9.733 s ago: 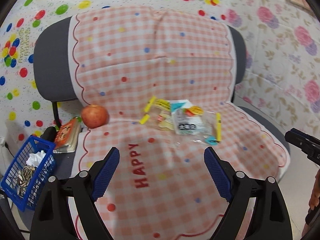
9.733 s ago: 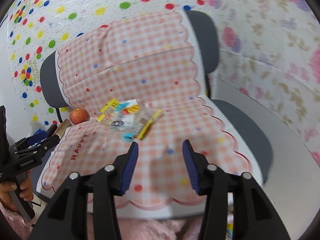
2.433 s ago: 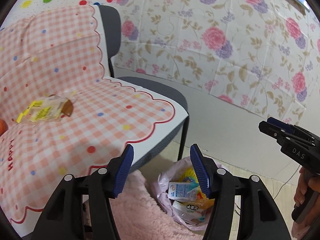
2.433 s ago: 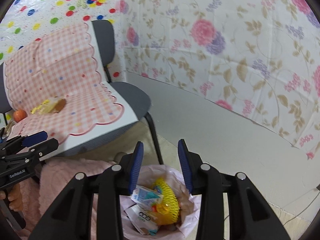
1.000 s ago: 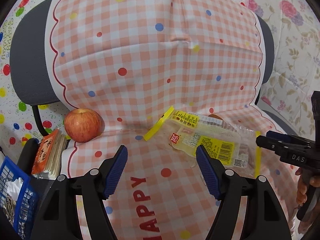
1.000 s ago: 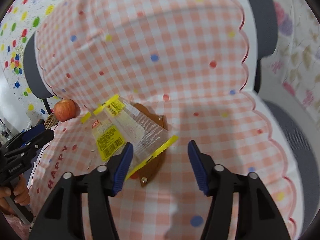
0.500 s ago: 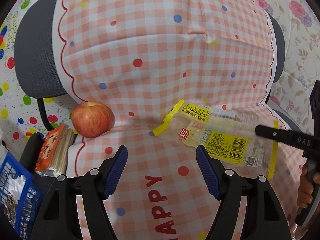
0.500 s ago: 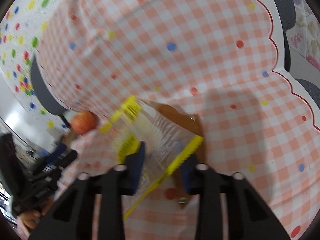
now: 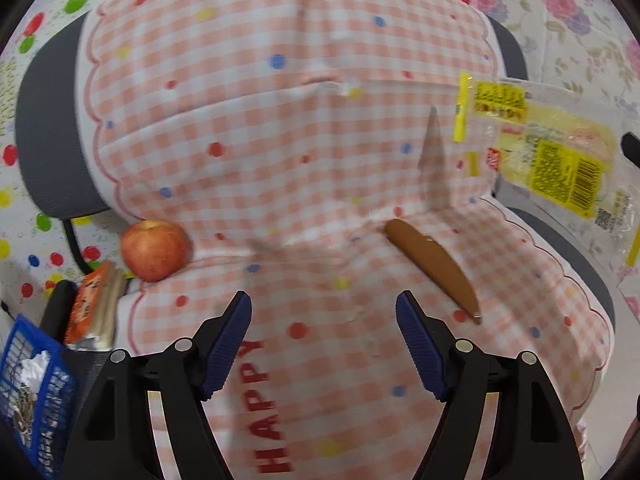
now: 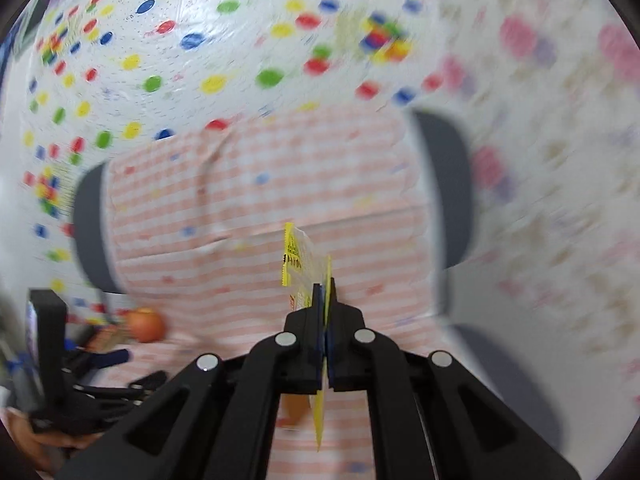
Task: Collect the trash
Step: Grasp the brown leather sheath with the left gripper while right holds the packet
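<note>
Between the right tool's (image 10: 325,300) pads, the wrapper (image 10: 302,264)

Clear yellow-edged wrapper (image 9: 552,152) – aloft, edge pinched, above checkered chair cover.

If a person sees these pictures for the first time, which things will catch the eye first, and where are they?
First, the clear yellow-printed wrapper, lifted off the chair at upper right and pinched in the shut jaws of the right gripper. Next, the red apple at the left edge of the pink checked cloth, and the brown knife-like piece lying bare on the seat, ahead of the left gripper, whose jaws are opening.
</note>
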Available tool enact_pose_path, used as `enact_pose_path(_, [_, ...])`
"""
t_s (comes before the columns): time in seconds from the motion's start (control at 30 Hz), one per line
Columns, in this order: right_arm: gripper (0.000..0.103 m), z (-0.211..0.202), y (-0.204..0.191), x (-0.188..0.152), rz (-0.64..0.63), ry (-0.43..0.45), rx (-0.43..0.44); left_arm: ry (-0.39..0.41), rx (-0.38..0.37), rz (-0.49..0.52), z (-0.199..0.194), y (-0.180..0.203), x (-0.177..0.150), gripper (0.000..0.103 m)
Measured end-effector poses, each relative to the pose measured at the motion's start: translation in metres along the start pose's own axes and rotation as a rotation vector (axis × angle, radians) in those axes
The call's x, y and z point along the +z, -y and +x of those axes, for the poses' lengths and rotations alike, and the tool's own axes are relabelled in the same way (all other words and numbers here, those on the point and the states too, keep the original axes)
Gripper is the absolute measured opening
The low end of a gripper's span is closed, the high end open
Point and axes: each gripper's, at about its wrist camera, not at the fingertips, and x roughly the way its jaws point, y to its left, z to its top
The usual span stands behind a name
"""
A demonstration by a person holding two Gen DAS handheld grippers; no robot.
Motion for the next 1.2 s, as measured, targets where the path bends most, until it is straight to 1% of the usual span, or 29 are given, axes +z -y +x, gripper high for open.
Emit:
enact_pose_path(0.07, [0.001, -0.012, 0.011, -0.006, -0.02, 0.026, -0.087, -0.007, -0.028, 0.014, 0.008, 0.017, 0.003, 0.077])
enact_pose_path(0.1, [0.001, -0.015, 0.018, -0.009, -0.026, 0.033, -0.12, -0.012, -0.044, 0.022, 0.013, 0.029, 0.006, 0.079])
enact_pose_path(0.13, [0.001, -0.014, 0.023, -0.012, -0.029, 0.034, -0.138, -0.022, -0.056, 0.03, 0.019, 0.038, 0.007, 0.085])
enact_pose_path(0.2, [0.001, -0.012, 0.035, -0.021, -0.029, 0.025, -0.179, -0.039, -0.062, 0.038, 0.03, 0.056, 0.01, 0.087])
enact_pose_path(0.27, [0.001, -0.008, 0.048, -0.028, -0.015, 0.01, -0.195, -0.066, -0.062, 0.045, 0.044, 0.073, 0.013, 0.087])
enact_pose_path(0.4, [0.001, -0.002, 0.065, -0.038, 0.014, -0.008, -0.195, -0.134, -0.006, 0.06, 0.081, 0.105, 0.021, 0.087])
enact_pose_path(0.5, [0.001, 0.002, 0.074, -0.042, 0.03, -0.017, -0.189, -0.184, 0.045, 0.062, 0.105, 0.118, 0.027, 0.087])
enact_pose_path(0.63, [0.001, 0.006, 0.083, -0.044, 0.047, -0.024, -0.178, -0.244, 0.111, 0.049, 0.134, 0.123, 0.034, 0.088])
enact_pose_path(0.7, [0.001, 0.007, 0.086, -0.046, 0.052, -0.028, -0.172, -0.288, 0.153, 0.047, 0.148, 0.125, 0.033, 0.089])
enact_pose_path(0.77, [0.001, 0.009, 0.087, -0.047, 0.058, -0.035, -0.169, -0.282, 0.165, 0.046, 0.151, 0.126, 0.035, 0.089])
enact_pose_path(0.87, [0.001, 0.01, 0.088, -0.05, 0.066, -0.047, -0.163, -0.277, 0.147, 0.034, 0.152, 0.125, 0.037, 0.085])
enact_pose_path(0.9, [0.001, 0.011, 0.089, -0.051, 0.068, -0.052, -0.16, -0.268, 0.146, 0.038, 0.15, 0.125, 0.037, 0.071])
enact_pose_path(0.93, [0.001, 0.011, 0.089, -0.053, 0.073, -0.057, -0.156, -0.261, 0.144, 0.042, 0.149, 0.124, 0.038, 0.06])
enact_pose_path(1.03, [0.001, 0.01, 0.091, -0.056, 0.085, -0.068, -0.147, -0.251, 0.092, 0.053, 0.142, 0.122, 0.036, 0.058])
enact_pose_path(1.1, [0.001, 0.009, 0.091, -0.058, 0.097, -0.078, -0.136, -0.225, 0.035, 0.046, 0.129, 0.124, 0.036, 0.057])
enact_pose_path(1.2, [0.001, 0.007, 0.093, -0.061, 0.127, -0.099, -0.105, -0.139, -0.026, 0.085, 0.095, 0.124, 0.028, 0.056])
